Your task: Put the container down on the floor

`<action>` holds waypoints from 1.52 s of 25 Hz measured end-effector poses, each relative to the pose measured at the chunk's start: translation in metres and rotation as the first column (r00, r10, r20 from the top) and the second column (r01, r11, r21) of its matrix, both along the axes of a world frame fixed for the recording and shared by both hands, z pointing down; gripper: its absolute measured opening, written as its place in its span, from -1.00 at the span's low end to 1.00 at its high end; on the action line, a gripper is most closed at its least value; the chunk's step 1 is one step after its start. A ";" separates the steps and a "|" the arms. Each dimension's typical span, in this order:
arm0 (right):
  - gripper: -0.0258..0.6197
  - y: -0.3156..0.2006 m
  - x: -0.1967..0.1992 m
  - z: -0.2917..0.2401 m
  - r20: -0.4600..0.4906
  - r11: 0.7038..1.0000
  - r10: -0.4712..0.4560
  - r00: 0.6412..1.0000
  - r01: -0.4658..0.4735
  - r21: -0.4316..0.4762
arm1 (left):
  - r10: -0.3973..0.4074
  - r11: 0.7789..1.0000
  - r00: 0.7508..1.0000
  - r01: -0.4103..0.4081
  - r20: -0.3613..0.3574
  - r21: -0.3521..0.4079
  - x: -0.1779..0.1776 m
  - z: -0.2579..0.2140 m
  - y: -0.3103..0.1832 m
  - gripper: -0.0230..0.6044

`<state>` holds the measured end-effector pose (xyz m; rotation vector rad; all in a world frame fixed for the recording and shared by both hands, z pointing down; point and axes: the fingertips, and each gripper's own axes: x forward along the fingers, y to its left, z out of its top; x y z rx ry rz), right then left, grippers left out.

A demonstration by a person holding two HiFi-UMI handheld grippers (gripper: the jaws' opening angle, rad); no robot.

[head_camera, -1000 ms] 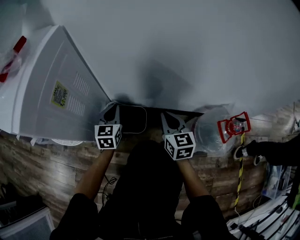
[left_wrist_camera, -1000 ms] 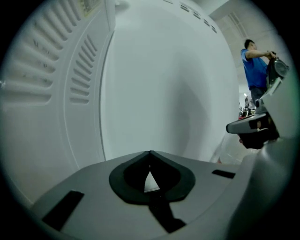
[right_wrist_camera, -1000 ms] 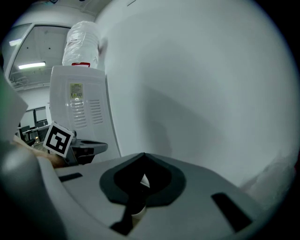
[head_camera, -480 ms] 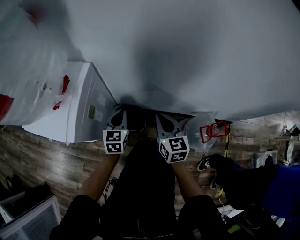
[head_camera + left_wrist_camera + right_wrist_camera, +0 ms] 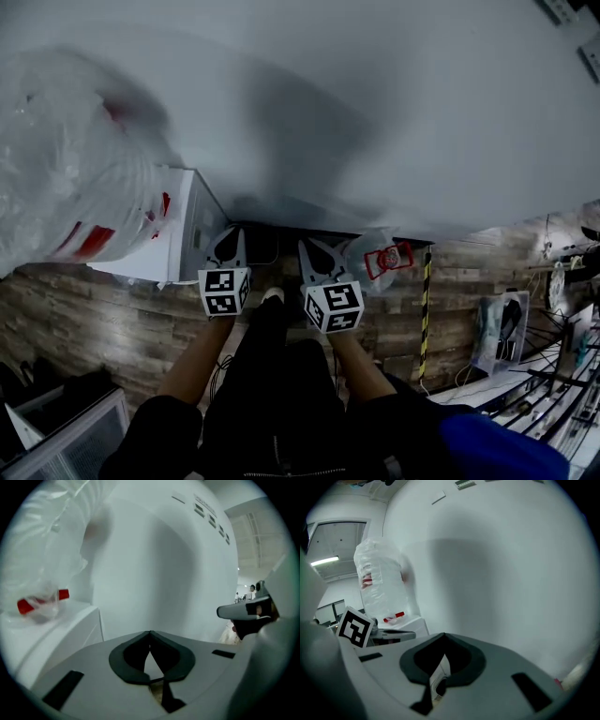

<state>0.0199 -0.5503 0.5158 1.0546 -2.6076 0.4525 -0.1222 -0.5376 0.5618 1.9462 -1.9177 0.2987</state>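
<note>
Left gripper [image 5: 150,634]: your curved dark pads meet at the tips. They leave a teardrop gap with nothing in it.
Right gripper [image 5: 443,637]: your tips are together here too. A pale sliver shows through the gap below them, but what it is cannot be told.
Container [image 5: 370,258]: clear, rounded plastic with a red handle piece [image 5: 389,258]. It sits low at the foot of the wall, just to the right of your right gripper and outside its jaws.
Wall [image 5: 375,112]: smooth, matte and white, filling both gripper views.
Floor [image 5: 94,309]: wood-grain planks in mixed browns.
White box [image 5: 173,253]: hard, flat-sided and glossy, just left of your left gripper.
Plastic bag [image 5: 66,169]: crinkled and translucent, lying on the white box, with red pieces [image 5: 89,239] showing through.
Striped pole [image 5: 425,309]: thin, banded yellow and black, to the right of the container.
</note>
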 end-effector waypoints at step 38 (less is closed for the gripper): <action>-0.89 0.252 0.010 -0.125 0.046 1.000 0.024 0.999 -0.025 0.011 | 0.128 0.987 0.988 -0.135 0.081 0.082 0.042 -0.174 0.247 -0.88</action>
